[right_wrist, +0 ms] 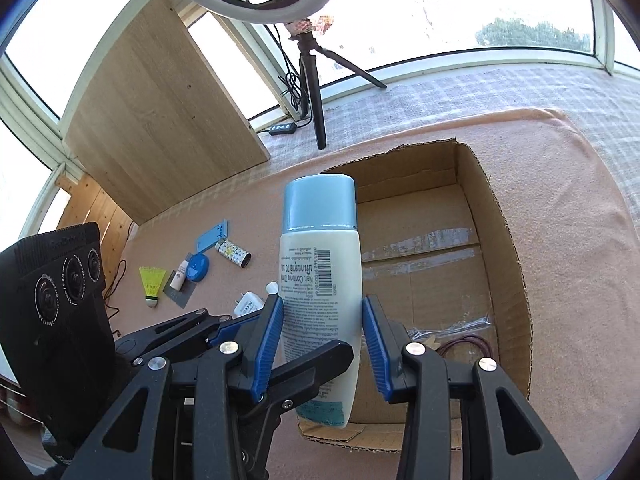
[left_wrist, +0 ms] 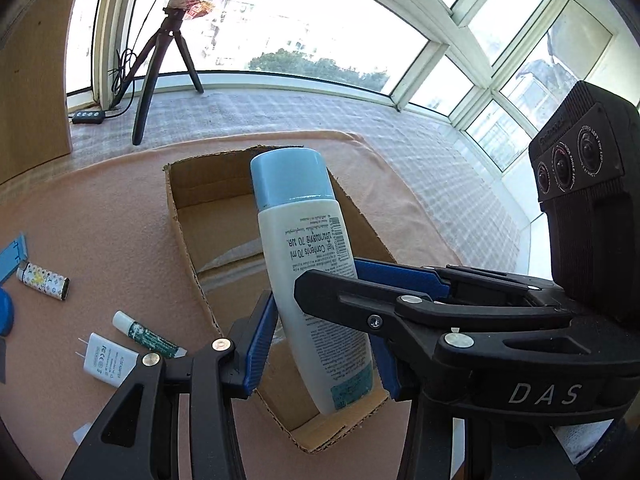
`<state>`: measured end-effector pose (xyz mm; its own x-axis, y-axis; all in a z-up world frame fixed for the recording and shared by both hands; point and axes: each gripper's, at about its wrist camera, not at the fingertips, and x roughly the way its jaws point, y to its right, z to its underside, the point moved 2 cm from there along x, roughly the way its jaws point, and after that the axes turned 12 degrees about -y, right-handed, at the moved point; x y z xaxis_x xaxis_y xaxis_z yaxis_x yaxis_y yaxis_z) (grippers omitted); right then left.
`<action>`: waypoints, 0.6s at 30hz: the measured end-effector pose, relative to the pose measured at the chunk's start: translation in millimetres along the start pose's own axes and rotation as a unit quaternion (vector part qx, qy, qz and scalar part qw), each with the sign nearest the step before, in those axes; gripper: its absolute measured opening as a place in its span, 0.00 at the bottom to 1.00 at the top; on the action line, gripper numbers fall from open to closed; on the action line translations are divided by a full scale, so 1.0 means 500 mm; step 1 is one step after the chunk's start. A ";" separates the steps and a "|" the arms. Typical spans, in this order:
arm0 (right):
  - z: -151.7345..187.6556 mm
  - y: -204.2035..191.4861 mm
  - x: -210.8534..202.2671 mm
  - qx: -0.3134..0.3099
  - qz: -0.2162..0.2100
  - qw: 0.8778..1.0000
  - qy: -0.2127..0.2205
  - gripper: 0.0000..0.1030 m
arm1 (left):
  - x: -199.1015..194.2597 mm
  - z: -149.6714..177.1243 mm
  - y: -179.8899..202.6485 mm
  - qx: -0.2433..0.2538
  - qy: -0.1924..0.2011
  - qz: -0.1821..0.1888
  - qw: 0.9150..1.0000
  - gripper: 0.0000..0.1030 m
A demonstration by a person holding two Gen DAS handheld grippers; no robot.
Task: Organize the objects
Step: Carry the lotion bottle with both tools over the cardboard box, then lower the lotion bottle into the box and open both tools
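Cardboard box [right_wrist: 500, 240] open on top; floor mostly bare, only a cord loop [right_wrist: 464, 346] at its 5 o'clock corner. Both grippers crowd the bottle [right_wrist: 320, 264] over the box's near wall. Desk [right_wrist: 580, 200] bare at 3 o'clock of box. Clutter at 9 o'clock: lighter [left_wrist: 43, 280], charger [left_wrist: 106, 364], tube [left_wrist: 146, 336]. Tripod [right_wrist: 314, 92] stands at 12 o'clock.

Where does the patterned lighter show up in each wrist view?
Left wrist: patterned lighter at far left on the pink cloth, left of the cardboard box.
Right wrist: patterned lighter left of centre, left of the bottle.
Shared landmark: the cardboard box.
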<state>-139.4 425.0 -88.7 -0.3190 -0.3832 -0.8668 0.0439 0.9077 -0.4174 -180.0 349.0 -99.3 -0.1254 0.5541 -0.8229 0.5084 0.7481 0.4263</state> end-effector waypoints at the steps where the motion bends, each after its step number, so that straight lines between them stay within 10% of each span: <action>1: -0.002 0.007 0.002 0.002 0.001 1.000 -0.001 0.36 | 0.012 -0.004 0.001 -0.001 -0.002 0.000 1.000 0.47; 8: -0.010 0.029 0.009 0.000 0.011 1.000 -0.005 0.37 | 0.042 -0.018 0.001 0.004 -0.012 -0.002 1.000 0.47; 13: -0.011 0.027 0.003 -0.003 0.031 0.999 0.014 0.77 | 0.041 -0.021 -0.002 0.006 -0.007 -0.017 1.000 0.74; 18: -0.015 0.024 -0.002 -0.001 0.044 0.999 0.029 0.77 | 0.036 -0.015 -0.017 0.005 -0.011 -0.030 0.999 0.74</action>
<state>-145.4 437.5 -90.7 -0.3691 -0.2916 -0.8825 0.0726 0.9376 -0.3401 -193.1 355.4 -114.9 -0.1365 0.5004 -0.8550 0.5088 0.7759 0.3729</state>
